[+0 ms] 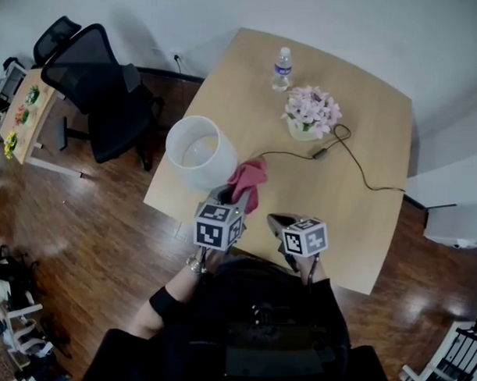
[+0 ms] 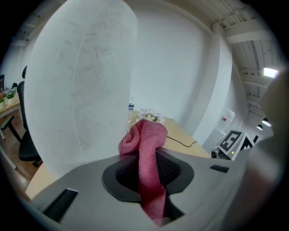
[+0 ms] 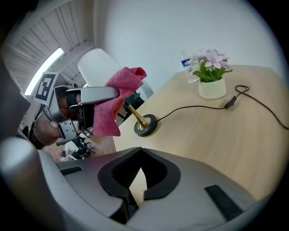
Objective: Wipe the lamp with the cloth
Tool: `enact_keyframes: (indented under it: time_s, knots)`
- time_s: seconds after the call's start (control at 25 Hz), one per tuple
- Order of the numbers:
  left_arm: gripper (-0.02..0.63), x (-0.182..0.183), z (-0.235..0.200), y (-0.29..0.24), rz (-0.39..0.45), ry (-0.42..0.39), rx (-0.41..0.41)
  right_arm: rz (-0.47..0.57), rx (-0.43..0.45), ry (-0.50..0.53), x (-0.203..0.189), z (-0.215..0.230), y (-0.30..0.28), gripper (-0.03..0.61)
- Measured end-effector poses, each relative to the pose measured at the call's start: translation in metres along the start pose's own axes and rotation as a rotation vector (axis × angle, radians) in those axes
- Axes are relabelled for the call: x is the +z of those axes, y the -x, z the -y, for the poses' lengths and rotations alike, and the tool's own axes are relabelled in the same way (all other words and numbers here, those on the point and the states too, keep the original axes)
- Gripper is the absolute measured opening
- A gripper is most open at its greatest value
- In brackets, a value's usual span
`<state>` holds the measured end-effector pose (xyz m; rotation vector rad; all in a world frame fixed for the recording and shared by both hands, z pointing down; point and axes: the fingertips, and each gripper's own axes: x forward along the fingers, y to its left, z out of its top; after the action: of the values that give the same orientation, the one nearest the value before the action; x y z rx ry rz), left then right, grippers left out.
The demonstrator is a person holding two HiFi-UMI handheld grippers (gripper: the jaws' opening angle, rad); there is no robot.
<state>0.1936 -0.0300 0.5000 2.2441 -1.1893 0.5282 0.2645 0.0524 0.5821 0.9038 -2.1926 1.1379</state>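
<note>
The lamp has a white shade (image 1: 200, 152) and stands at the table's near-left edge. In the right gripper view I see its brass stem and dark base (image 3: 145, 125). My left gripper (image 1: 232, 195) is shut on a pink cloth (image 1: 250, 177). It holds the cloth up just right of the shade. In the left gripper view the cloth (image 2: 148, 153) hangs between the jaws, and the shade (image 2: 81, 90) fills the left side, very close. My right gripper (image 1: 280, 223) hovers over the table's near edge. Its jaws are nearly together with nothing between them.
On the wooden table (image 1: 364, 220) a pot of pink flowers (image 1: 311, 113) and a water bottle (image 1: 282, 69) stand toward the far side. The lamp's black cable (image 1: 342, 147) runs across the middle. A black office chair (image 1: 102, 89) stands on the floor to the left.
</note>
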Motion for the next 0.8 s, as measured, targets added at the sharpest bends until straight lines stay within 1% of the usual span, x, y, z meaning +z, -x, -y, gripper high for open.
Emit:
enact_keyframes:
  time_s: [0.12, 0.2, 0.28, 0.4, 0.52, 0.6, 0.68, 0.8]
  knots:
    - [0.083, -0.004, 0.004, -0.005, -0.012, -0.01, -0.007, -0.005, -0.009, -0.005, -0.004, 0.003, 0.001, 0.006]
    - [0.083, 0.005, 0.013, -0.004, 0.007, -0.027, -0.014, -0.005, -0.013, -0.007, -0.004, 0.004, 0.003, 0.006]
    - [0.083, 0.028, 0.023, 0.005, 0.071, -0.053, -0.005, 0.0, -0.012, -0.01, -0.003, 0.004, 0.004, 0.006]
    - [0.084, 0.08, 0.035, 0.028, 0.221, -0.074, 0.033, 0.004, -0.002, -0.023, -0.004, 0.004, 0.005, 0.006]
    - [0.084, 0.133, 0.041, 0.057, 0.365, -0.044, 0.053, 0.004, -0.009, -0.012, -0.003, 0.005, 0.006, 0.006]
    - [0.084, 0.158, 0.041, 0.074, 0.441, -0.026, 0.07, 0.005, -0.004, -0.01, -0.002, 0.002, 0.006, 0.006]
    - [0.086, 0.167, 0.035, 0.081, 0.476, 0.007, 0.094, 0.005, 0.008, -0.013, 0.0, 0.0, 0.005, 0.006]
    - [0.086, 0.154, 0.023, 0.072, 0.456, 0.095, 0.108, 0.003, 0.009, 0.002, 0.001, 0.0, 0.005, 0.006]
